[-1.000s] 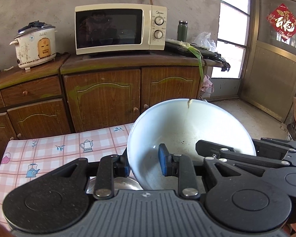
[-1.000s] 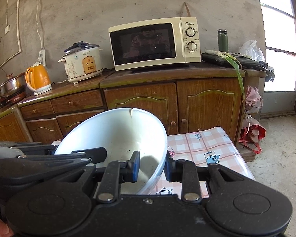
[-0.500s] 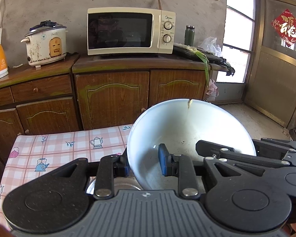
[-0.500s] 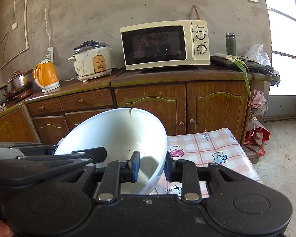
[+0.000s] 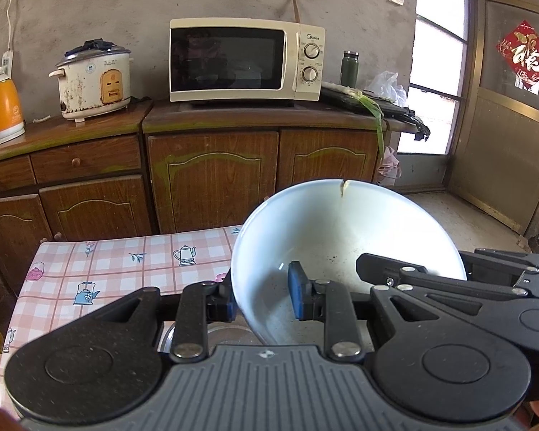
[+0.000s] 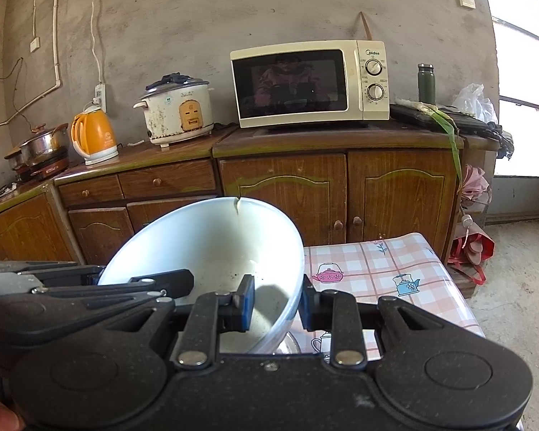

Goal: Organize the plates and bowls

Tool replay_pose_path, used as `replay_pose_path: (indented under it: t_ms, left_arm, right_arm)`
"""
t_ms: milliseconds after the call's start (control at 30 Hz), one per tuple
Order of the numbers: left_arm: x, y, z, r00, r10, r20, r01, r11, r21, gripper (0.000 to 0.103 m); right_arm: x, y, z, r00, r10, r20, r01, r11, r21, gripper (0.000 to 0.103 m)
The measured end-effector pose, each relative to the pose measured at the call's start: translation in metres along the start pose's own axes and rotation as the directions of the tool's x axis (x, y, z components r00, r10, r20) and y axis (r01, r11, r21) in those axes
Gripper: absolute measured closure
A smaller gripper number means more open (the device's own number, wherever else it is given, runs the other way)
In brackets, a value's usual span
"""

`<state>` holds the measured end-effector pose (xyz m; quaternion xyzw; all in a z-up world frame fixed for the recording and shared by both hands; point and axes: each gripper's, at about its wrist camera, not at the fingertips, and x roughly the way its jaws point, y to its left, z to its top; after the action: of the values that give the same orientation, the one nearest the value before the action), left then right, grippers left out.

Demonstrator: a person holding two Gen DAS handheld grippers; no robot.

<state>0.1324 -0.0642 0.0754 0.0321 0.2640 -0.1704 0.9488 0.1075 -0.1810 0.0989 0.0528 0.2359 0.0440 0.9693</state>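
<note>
A large white bowl (image 5: 348, 237) with a chipped, cracked far rim hangs in the air above the table, held by both grippers. My left gripper (image 5: 260, 296) is shut on its left wall, one blue pad inside and one outside. My right gripper (image 6: 275, 303) is shut on the bowl's right wall (image 6: 212, 248) in the same way. Each gripper shows in the other's view, on the opposite side of the bowl. A metal dish (image 5: 215, 334) lies under the bowl, mostly hidden; a glimpse shows in the right wrist view (image 6: 287, 346).
The table has a pink checked cloth with teapot prints (image 5: 118, 269) (image 6: 381, 273). Behind it stand wooden cabinets (image 5: 212, 176) with a microwave (image 5: 246, 59), a rice cooker (image 5: 95, 79), an orange kettle (image 6: 93, 138) and pots (image 6: 41, 151). A door and bare floor (image 5: 460, 215) lie to the right.
Both grippers and the bowl have risen and drawn back from the cabinets; more of the table and counter shows. The grip on the bowl is unchanged.
</note>
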Motion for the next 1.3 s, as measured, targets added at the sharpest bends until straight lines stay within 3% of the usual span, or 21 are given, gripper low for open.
replay_pose_path:
  t_ms: [1300]
  left_arm:
    - [-0.013, 0.016, -0.021, 1.0, 0.019, -0.005, -0.019, 1.0, -0.006, 0.077]
  right_arm:
    - [-0.003, 0.018, -0.016, 0.999, 0.029, -0.018, -0.029, 0.999, -0.027, 0.069]
